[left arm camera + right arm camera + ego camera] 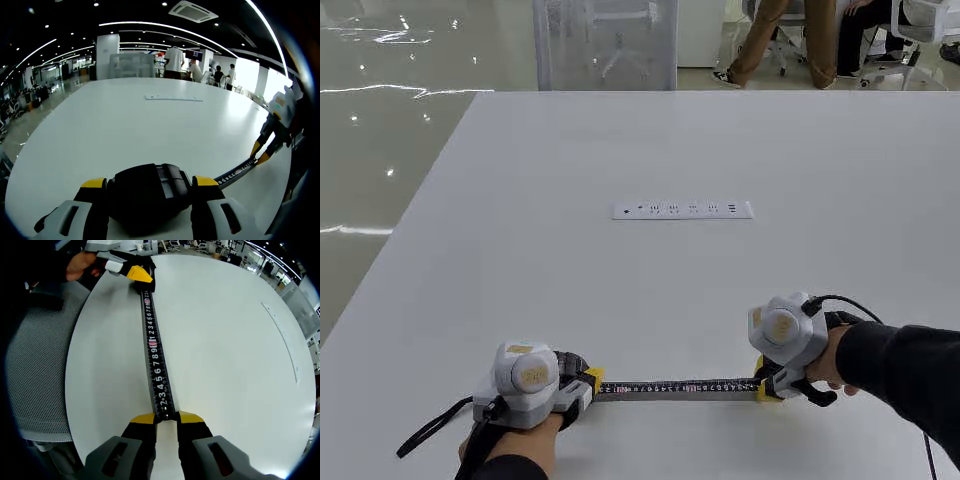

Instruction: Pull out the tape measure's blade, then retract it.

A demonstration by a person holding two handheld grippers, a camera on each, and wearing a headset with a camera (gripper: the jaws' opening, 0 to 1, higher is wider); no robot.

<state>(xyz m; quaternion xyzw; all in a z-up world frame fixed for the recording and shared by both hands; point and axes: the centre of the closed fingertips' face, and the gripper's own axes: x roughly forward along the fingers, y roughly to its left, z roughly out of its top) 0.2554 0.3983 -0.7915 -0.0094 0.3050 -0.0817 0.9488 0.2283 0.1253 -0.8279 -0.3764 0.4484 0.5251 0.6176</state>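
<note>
Low in the head view, the left gripper (582,383) clamps the black tape measure (150,195). The right gripper (166,417), nearly closed, pinches the end of its blade (154,347), stretched along the table (670,150).

Your left gripper (588,384) clamps the tape measure (570,366); its blade (680,387) runs along the table (620,150) to your right gripper (763,388), which pinches the tip.

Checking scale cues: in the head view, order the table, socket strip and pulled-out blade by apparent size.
Largest: table.
Then socket strip and blade: alike in length, strip wider, blade nearer the camera, so unranked.
</note>
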